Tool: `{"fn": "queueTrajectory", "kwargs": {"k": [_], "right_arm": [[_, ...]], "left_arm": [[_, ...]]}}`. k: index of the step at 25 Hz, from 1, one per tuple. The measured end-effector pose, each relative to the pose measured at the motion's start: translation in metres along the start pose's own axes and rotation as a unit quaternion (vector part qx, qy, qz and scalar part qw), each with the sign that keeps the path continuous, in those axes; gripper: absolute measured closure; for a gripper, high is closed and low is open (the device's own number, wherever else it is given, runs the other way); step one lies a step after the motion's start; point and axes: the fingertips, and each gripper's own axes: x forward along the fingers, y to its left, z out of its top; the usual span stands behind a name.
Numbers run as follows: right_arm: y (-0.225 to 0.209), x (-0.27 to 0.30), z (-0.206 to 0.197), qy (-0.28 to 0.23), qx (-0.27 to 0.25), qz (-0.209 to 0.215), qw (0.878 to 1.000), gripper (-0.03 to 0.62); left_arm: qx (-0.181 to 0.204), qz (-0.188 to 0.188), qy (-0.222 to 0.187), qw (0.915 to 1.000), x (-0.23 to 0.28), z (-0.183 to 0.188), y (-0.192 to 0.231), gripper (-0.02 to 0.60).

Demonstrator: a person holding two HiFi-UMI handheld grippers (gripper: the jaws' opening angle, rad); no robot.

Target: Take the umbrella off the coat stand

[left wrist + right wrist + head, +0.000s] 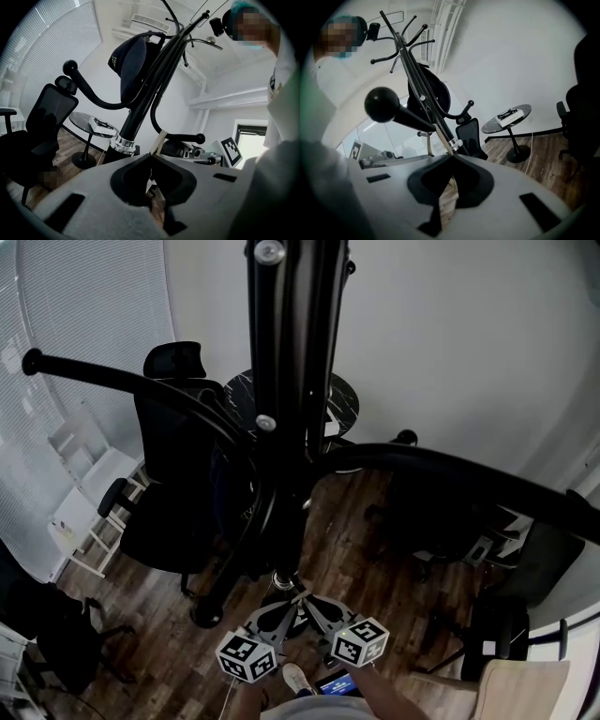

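Our left tongs (151, 155) and right tongs (451, 157) are pinching the umbrella strap (161, 140), risking snagging on the coat stand arms (96, 100).

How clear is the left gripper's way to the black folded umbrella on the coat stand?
Probably yes: the left gripper, jaws together, sits close to the black folded umbrella by its silver collar, path apparently free; jaws must open first.

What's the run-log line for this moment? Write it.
left gripper: shut, low beside coat stand | right gripper: shut, next to left | umbrella: not distinguishable among stand's rods | cap: hanging on stand
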Motion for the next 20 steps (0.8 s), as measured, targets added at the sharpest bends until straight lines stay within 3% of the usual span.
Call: {"fn": "queueTrajectory", "kwargs": {"k": [4,20], "right_arm": [[-0.003,-0.003,0.003,-0.011,0.02,-0.003,1.0,0.582],[0.001,-0.014,0.018,-0.044,0.009,0.007,0.999,0.582]], "left_arm": [[-0.007,-0.006,-0.004,1.0,0.0,0.0,-0.002,0.558],[-0.02,-0.02,-0.041,0.9988,-0.001,0.014,-0.012,0.56]]}}
